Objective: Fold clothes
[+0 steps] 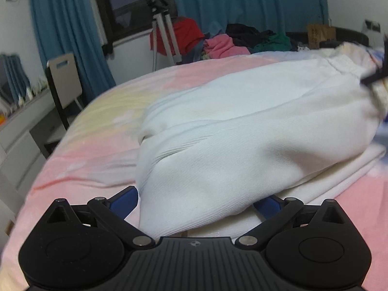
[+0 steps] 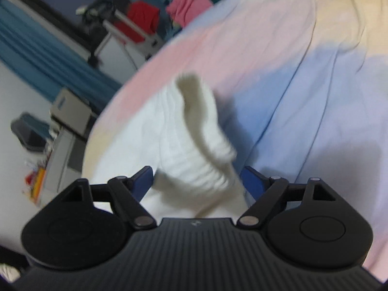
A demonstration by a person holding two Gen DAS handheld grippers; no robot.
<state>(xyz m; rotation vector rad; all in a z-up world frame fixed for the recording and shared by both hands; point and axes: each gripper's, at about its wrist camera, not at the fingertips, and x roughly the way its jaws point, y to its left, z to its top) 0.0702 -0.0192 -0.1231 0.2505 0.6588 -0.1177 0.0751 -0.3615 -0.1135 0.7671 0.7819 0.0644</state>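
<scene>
A white knit garment [image 1: 242,131] lies bunched on the pastel bedsheet [image 1: 97,145]. My left gripper [image 1: 196,206] has its blue fingers [image 1: 126,201] spread wide, with a fold of the garment lying between them. In the right wrist view the garment [image 2: 169,140] shows its ribbed hem [image 2: 206,126] raised off the sheet. My right gripper [image 2: 197,186] also has its blue fingers [image 2: 252,181] apart with the cloth between them. The right gripper's dark tip [image 1: 373,77] shows at the garment's far right end in the left wrist view.
A pile of red, pink, black and green clothes [image 1: 228,41] lies at the bed's far edge. A tripod [image 1: 162,29] stands by the window with blue curtains. A chair [image 1: 65,80] and a desk [image 1: 21,131] stand left of the bed.
</scene>
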